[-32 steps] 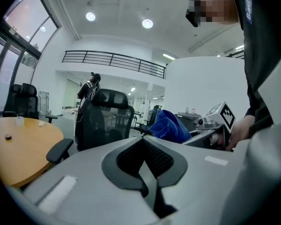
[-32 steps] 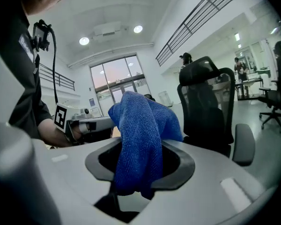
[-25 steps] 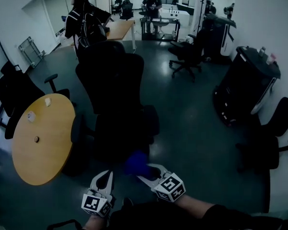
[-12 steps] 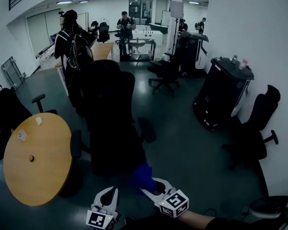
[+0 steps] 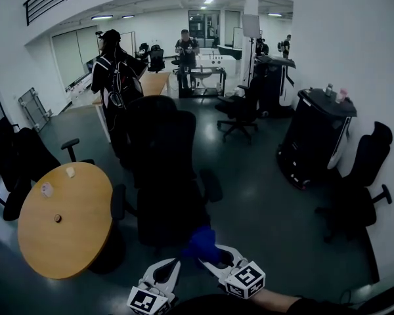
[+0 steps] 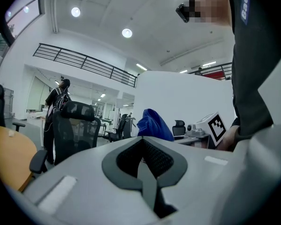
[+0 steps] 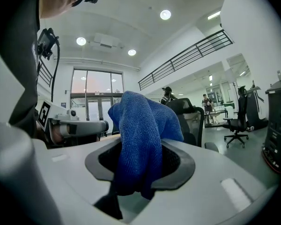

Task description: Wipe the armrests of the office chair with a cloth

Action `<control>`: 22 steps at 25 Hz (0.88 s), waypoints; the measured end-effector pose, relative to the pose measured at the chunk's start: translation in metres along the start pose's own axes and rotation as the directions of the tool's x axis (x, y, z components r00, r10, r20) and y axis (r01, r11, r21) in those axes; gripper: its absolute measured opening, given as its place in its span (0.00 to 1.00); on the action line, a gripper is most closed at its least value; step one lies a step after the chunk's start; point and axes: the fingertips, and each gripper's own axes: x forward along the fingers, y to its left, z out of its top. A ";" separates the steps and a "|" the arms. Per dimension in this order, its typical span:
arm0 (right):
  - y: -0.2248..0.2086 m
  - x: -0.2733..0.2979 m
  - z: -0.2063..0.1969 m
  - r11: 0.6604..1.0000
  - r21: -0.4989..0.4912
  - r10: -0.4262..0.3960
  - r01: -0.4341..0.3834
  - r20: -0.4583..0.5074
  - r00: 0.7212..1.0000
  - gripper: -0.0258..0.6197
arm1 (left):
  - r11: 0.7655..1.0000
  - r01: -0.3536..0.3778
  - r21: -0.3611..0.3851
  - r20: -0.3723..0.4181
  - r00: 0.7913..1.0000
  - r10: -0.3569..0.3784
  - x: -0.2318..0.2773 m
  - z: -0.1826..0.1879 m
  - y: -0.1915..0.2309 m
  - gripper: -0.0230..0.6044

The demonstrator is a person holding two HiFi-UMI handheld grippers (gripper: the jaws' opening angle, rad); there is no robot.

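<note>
A black office chair (image 5: 164, 176) stands mid-floor with its back to me, one armrest (image 5: 118, 202) on its left and the other armrest (image 5: 211, 186) on its right. My right gripper (image 5: 213, 254) is low in the head view, just behind the chair, shut on a bunched blue cloth (image 5: 200, 241). In the right gripper view the cloth (image 7: 140, 125) bulges up out of the jaws, with the chair (image 7: 189, 121) beyond. My left gripper (image 5: 167, 271) hangs beside it, shut and empty. From the left gripper (image 6: 143, 142) I see the cloth (image 6: 154, 124) and the chair (image 6: 72, 125). Neither gripper touches the chair.
A round wooden table (image 5: 59, 222) with small items sits left of the chair. A person with a backpack (image 5: 115, 77) stands behind it. More black chairs (image 5: 20, 163) line the left wall, another chair (image 5: 361, 189) stands right, near a black cart (image 5: 315, 136).
The head view has tilted up and pulled back, so the chair sits further off and the grippers lower in frame. The right gripper has kept the cloth throughout.
</note>
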 end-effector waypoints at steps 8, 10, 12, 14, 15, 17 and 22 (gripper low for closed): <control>-0.012 -0.010 -0.006 0.999 0.012 0.042 -0.042 -0.010 0.999 0.32 | 1.000 -0.014 -0.008 -0.015 1.000 0.014 0.016 -0.009 -0.013 0.07; -0.011 -0.011 -0.006 0.999 0.017 0.047 -0.047 -0.016 0.999 0.32 | 1.000 -0.013 -0.006 -0.006 1.000 0.013 0.017 -0.006 -0.015 0.07; -0.010 -0.011 -0.005 0.998 0.006 0.055 -0.055 -0.019 0.998 0.32 | 1.000 -0.009 0.002 -0.001 1.000 0.009 0.019 -0.004 -0.018 0.07; -0.011 -0.012 -0.003 0.998 0.000 0.058 -0.058 -0.013 0.998 0.32 | 1.000 -0.011 0.000 -0.003 1.000 0.011 0.020 -0.004 -0.018 0.07; -0.012 -0.012 -0.002 0.998 0.001 0.056 -0.056 -0.010 0.998 0.32 | 1.000 -0.012 -0.003 -0.003 1.000 0.012 0.021 -0.005 -0.019 0.07; -0.014 -0.014 -0.001 0.999 0.003 0.054 -0.054 -0.007 0.999 0.32 | 1.000 -0.012 -0.003 -0.002 1.000 0.012 0.022 -0.005 -0.020 0.07; -0.013 -0.015 -0.004 0.999 0.005 0.052 -0.052 -0.010 0.999 0.32 | 1.000 -0.010 0.002 -0.005 1.000 0.010 0.020 -0.006 -0.021 0.07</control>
